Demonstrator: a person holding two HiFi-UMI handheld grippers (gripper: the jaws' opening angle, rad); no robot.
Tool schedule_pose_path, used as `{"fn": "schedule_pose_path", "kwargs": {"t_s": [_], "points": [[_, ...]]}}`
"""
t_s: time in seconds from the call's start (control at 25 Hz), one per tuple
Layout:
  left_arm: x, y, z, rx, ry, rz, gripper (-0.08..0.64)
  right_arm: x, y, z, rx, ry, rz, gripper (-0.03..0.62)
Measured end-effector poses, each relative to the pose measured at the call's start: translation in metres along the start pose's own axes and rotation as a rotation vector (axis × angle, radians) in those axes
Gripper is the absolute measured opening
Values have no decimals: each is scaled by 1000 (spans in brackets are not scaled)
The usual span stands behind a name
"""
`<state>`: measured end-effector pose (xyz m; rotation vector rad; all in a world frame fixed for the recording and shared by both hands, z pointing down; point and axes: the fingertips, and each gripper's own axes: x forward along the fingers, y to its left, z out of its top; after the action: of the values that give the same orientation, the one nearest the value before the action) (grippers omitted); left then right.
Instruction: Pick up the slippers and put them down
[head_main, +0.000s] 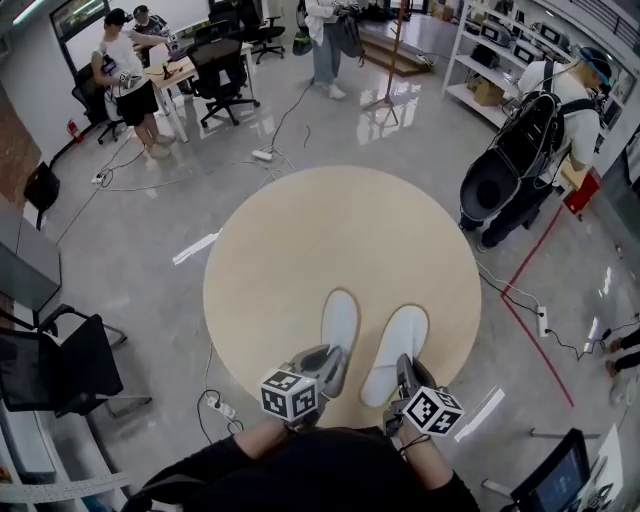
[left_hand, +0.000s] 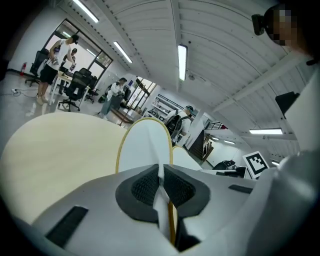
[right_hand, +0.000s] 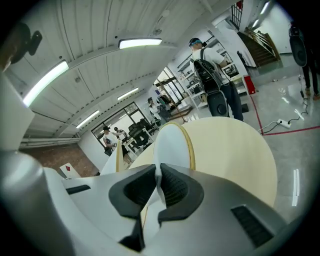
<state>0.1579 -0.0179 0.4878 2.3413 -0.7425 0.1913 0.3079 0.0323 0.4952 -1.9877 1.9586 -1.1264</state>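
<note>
Our left gripper (head_main: 326, 362) is clamped on the heel of the left white cloth slipper (head_main: 339, 318), and our right gripper (head_main: 404, 376) on the right white cloth slipper (head_main: 397, 345). Both slippers point lengthwise away from us over the round beige table (head_main: 300, 240), seemingly lifted.

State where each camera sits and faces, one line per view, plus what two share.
Head view: on the person's head, steeply down at the round table; sleeves and both grippers show.
Left gripper view: rides the left gripper, looking along jaws shut on the left slipper.
Right gripper view: rides the right gripper, jaws shut on the right slipper.
Shared: both gripper views show the table and both slippers.
</note>
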Motion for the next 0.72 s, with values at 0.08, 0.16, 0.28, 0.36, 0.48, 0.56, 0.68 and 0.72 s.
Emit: {"fn": "schedule_pose_path", "kwargs": {"t_s": [0.08, 0.16, 0.28, 0.36, 0.48, 0.56, 0.68, 0.72], "points": [[-22, 6, 3, -7, -19, -4, 34, -2, 23, -9, -11, -7, 18, 32], [-44, 15, 6, -18, -41, -7, 34, -2, 46, -16, -34, -23, 31, 32], [-74, 27, 12, -29, -77, -4, 34, -1, 75, -25, -76, -46, 45, 32], [-91, 32, 13, -27, -98, 2, 34, -2, 89, -32, -94, -49, 56, 32], [-115, 38, 14, -17, -126, 21, 34, -1, 108, -46, -121, -35, 79, 32], [-129, 42, 15, -10, -144, 34, 34, 0, 120, -53, -144, -24, 95, 32], [-143, 41, 22, 1, -180, 51, 34, 2, 132, -56, -175, -7, 127, 32], [-145, 39, 24, 2, -193, 56, 34, 3, 133, -56, -182, 0, 138, 32]]}}
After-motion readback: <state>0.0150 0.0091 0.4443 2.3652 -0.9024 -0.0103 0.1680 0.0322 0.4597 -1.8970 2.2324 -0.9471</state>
